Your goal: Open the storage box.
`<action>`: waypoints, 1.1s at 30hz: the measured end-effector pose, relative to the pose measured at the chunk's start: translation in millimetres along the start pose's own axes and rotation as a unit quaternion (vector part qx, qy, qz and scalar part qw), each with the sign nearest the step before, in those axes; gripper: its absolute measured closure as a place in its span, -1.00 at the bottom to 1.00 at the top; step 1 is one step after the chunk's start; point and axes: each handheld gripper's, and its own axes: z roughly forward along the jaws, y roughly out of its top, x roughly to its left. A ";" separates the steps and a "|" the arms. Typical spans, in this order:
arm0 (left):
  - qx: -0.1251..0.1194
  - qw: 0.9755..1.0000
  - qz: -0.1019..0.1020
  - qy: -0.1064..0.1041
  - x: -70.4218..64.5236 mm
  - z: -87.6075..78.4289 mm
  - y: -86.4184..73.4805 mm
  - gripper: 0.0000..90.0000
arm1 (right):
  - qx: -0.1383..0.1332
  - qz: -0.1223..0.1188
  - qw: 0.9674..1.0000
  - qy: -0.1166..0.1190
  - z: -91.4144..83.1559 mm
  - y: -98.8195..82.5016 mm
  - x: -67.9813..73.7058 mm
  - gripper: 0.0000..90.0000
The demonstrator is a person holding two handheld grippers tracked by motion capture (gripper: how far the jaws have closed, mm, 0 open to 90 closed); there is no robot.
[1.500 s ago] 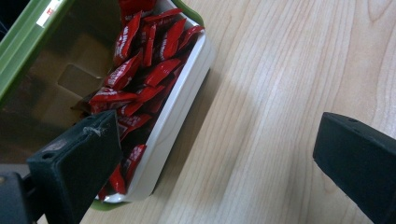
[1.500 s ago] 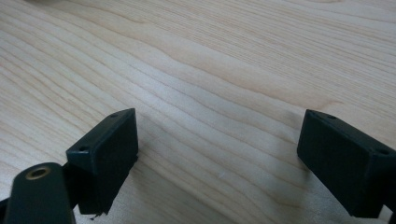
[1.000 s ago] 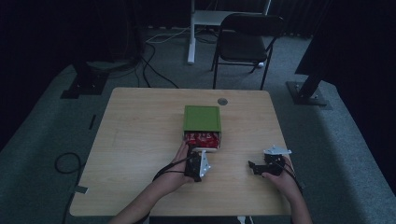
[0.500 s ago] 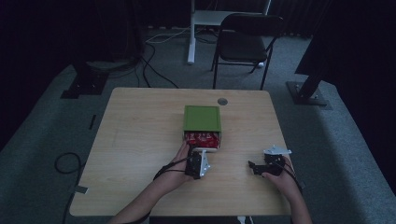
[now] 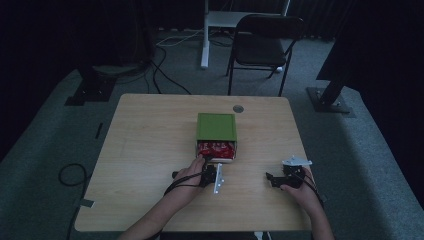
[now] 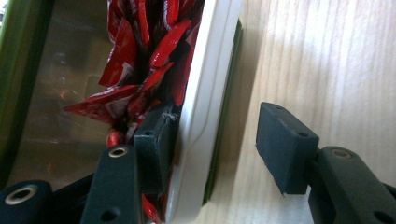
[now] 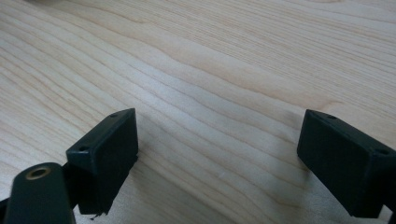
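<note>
The wooden table (image 5: pixel 150 150) carries all the work items, and both of the person's hands rest on its near half. The largest item on it is the box (image 5: pixel 216 137), placed just ahead of the left gripper (image 5: pixel 212 172). The box consists of a green sleeve (image 5: pixel 216 126) and a white inner tray (image 6: pixel 205 102); the tray protrudes from the sleeve end nearest the left gripper.

The tray holds a pile of red sachets (image 5: pixel 216 149). In the left gripper view the red sachets (image 6: pixel 144 60) lie directly ahead of the inner jaw and crowd against the tray's wall.

The left gripper straddles that white wall. One jaw sits inside the tray among the sachets, its pad close against the wall's inner face. The other jaw stands outside the box over bare table, with a clear gap between its pad and the wall. The jaws have just been closing with the wall between them, but the outer pad does not yet press on it, so the wall is not clamped.

The left hand (image 5: pixel 192 172) grips the tool body directly behind the box's open end.

The right gripper (image 5: pixel 280 179) lies well apart from the box, off to the right side of the left gripper. Its jaws stand spread wide, with only bare wood (image 7: pixel 224 79) between and ahead of them. The right hand (image 5: pixel 300 186) holds it low over the table.
</note>
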 end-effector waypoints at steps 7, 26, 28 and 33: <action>0.027 0.998 0.024 0.045 -2.1 0.1 5.2 0.48 | 0.000 0.000 1.000 0.000 0.0 0.0 0.0 -0.73; 0.041 0.997 0.042 0.043 -2.7 -0.6 10.2 0.59 | 0.000 0.001 1.000 -0.002 0.2 0.2 0.3 -0.73; 0.042 0.997 0.041 0.042 -2.6 -0.9 10.4 0.59 | 0.000 0.001 1.000 -0.002 0.2 0.2 0.3 -0.73; 0.046 0.997 0.043 0.037 -2.6 -3.5 11.5 0.59 | 0.000 0.001 1.000 -0.002 0.2 0.2 0.3 -0.73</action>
